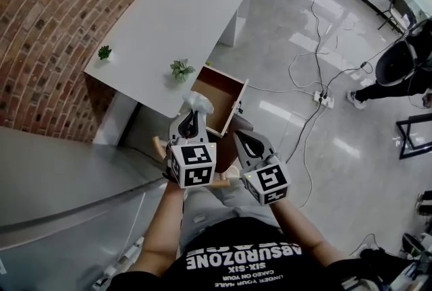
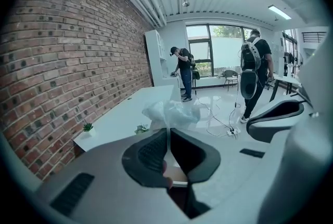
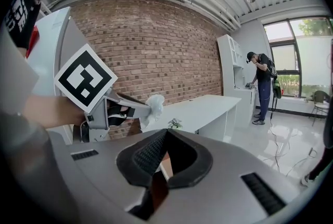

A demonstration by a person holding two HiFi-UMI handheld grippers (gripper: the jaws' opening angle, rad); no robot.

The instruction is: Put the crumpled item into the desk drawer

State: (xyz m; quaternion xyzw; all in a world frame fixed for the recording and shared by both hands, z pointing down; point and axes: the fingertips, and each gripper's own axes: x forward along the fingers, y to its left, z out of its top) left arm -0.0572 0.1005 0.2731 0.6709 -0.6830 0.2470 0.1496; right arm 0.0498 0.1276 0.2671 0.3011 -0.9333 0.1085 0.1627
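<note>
The left gripper (image 1: 192, 118) is clamped on the crumpled item (image 1: 198, 104), a wad of thin, whitish plastic that sticks out past its tips and hangs in the air just short of the open drawer (image 1: 217, 92). The right gripper (image 1: 245, 142) sits beside it with its jaws together and nothing between them. The hold looks to be on only a fold of the wad, so it could slip free early and drift onto the floor (image 1: 283, 40), since something this light will probably not fall straight. Released too near the drawer's front edge, it could catch there or spring back out. The white tabletop (image 1: 175, 13) above the drawer carries two small potted plants (image 1: 181, 69) and runs along a brick wall (image 1: 40, 26). Cables (image 1: 317, 67) trail across the glossy floor, and other people stand further off.
</note>
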